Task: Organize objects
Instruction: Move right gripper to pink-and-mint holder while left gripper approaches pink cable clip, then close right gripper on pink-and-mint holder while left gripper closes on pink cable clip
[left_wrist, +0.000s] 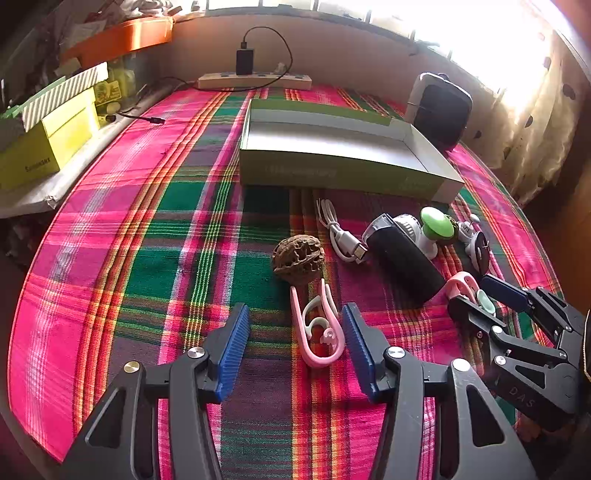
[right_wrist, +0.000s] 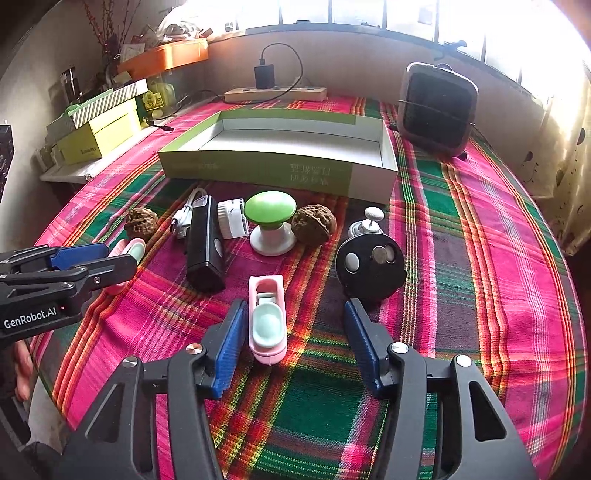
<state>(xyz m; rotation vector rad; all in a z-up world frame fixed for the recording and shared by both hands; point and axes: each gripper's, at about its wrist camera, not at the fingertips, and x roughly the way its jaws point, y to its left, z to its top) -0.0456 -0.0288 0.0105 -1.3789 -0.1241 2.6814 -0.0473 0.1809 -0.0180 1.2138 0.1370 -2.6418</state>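
The pink clip (left_wrist: 317, 328) and pink-and-mint case (right_wrist: 267, 321) are being straddled near the box (right_wrist: 373, 184) by the open left gripper (left_wrist: 295, 343) and right gripper (right_wrist: 293, 339), neither gripping, so off-centre closing is risking a slip

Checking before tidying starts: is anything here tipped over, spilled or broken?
Nothing looks spilled or broken. The black cylinder lies on its side on the plaid cloth, and the open box holds nothing visible.

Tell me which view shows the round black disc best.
The right wrist view: the disc faces the camera, unobstructed, its white oval and coins visible. In the left wrist view the disc sits near the right edge, seen almost edge-on and small.
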